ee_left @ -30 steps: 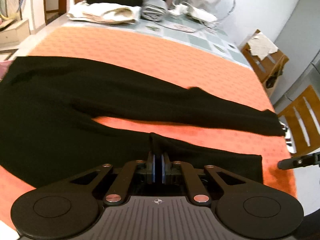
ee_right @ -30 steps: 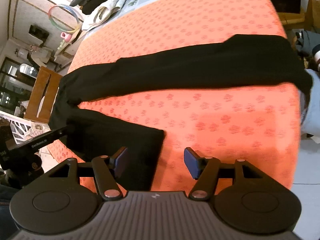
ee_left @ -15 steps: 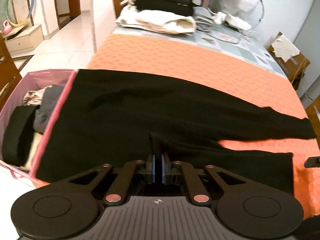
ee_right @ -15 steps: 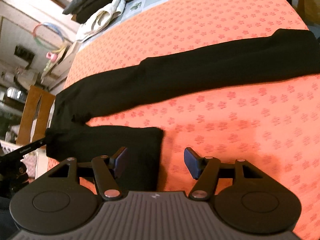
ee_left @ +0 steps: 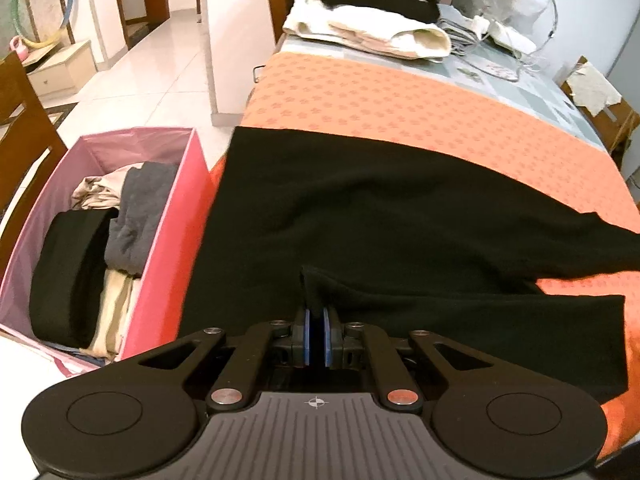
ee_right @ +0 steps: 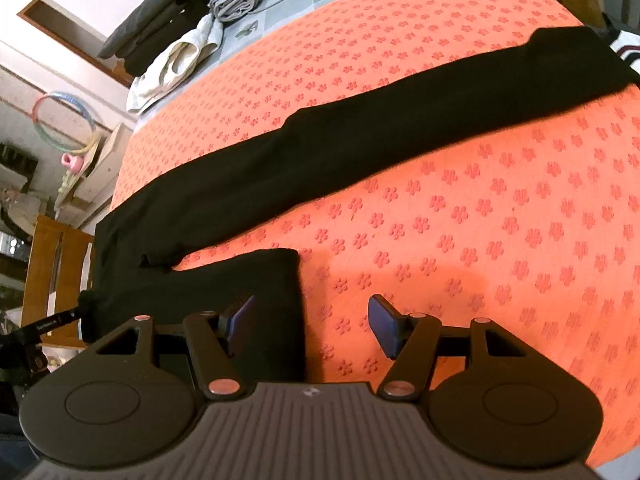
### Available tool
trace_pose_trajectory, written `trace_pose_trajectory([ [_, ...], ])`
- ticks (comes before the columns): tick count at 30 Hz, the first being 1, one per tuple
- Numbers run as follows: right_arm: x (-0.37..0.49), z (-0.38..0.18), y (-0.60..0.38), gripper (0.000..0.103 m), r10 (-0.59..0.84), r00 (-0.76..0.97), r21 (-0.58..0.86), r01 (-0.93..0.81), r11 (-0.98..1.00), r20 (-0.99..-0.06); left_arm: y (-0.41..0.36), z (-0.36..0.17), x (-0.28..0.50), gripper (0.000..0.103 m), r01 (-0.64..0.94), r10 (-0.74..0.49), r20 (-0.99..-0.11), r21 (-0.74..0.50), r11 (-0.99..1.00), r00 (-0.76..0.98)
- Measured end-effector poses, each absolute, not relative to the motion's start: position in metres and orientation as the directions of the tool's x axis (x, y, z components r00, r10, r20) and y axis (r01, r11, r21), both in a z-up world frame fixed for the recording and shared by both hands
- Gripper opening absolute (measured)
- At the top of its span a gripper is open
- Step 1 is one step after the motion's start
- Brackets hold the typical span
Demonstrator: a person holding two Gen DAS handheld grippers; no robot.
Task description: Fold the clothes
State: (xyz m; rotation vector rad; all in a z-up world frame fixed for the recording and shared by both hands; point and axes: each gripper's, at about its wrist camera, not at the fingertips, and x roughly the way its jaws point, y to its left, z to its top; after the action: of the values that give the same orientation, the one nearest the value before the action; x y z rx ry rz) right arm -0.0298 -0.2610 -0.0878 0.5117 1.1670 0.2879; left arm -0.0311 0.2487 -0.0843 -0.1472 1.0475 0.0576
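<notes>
A pair of black trousers [ee_left: 360, 216] lies spread on the orange patterned tablecloth [ee_left: 400, 104]. My left gripper [ee_left: 316, 336] is shut on a pinched fold of the near trouser leg at the table's near edge. In the right wrist view one long leg [ee_right: 360, 148] stretches across the cloth and the other leg's end [ee_right: 256, 280] lies folded back under my gripper. My right gripper [ee_right: 312, 320] is open and empty, its left finger over that leg end, its right finger over bare cloth [ee_right: 480, 240].
A pink fabric bin [ee_left: 176, 216] with clothes stands on the floor left of the table. Folded clothes [ee_left: 372, 4] are stacked at the table's far end, also in the right wrist view [ee_right: 172, 36]. Wooden chairs [ee_left: 600, 92] stand beside the table.
My left gripper has swung left with the pinched fabric, bringing the pink bin into view. The near leg has been drawn back toward the waist. My right gripper stayed open.
</notes>
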Motion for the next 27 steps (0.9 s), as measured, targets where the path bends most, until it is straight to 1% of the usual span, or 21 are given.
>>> trace_pose_trajectory([
  [6,-0.037,-0.088,-0.26,0.068,0.459,0.391,0.522,0.065,0.851,-0.798,0.254,-0.097,-0.028,0.011,-0.14,0.01,-0.879,-0.065,0.988,0.477],
  [14,-0.04,-0.087,-0.274,0.068,0.456,0.395,0.519,0.065,0.852,-0.798,0.256,-0.097,-0.027,0.01,-0.216,0.123,-0.871,0.02,0.976,0.475],
  [19,-0.038,-0.086,-0.285,0.068,0.455,0.391,0.515,0.057,0.856,-0.8,0.268,-0.091,-0.034,0.01,-0.295,0.132,-0.864,-0.02,0.955,0.487],
  [21,-0.037,-0.085,-0.292,0.068,0.448,0.396,0.51,0.059,0.858,-0.801,0.265,-0.087,-0.037,0.01,-0.305,0.136,-0.864,-0.022,0.952,0.485],
  [27,-0.035,-0.078,-0.326,0.068,0.407,0.447,0.494,0.095,0.864,-0.797,0.239,-0.078,-0.044,0.021,-0.327,0.122,-0.862,-0.054,0.943,0.492],
])
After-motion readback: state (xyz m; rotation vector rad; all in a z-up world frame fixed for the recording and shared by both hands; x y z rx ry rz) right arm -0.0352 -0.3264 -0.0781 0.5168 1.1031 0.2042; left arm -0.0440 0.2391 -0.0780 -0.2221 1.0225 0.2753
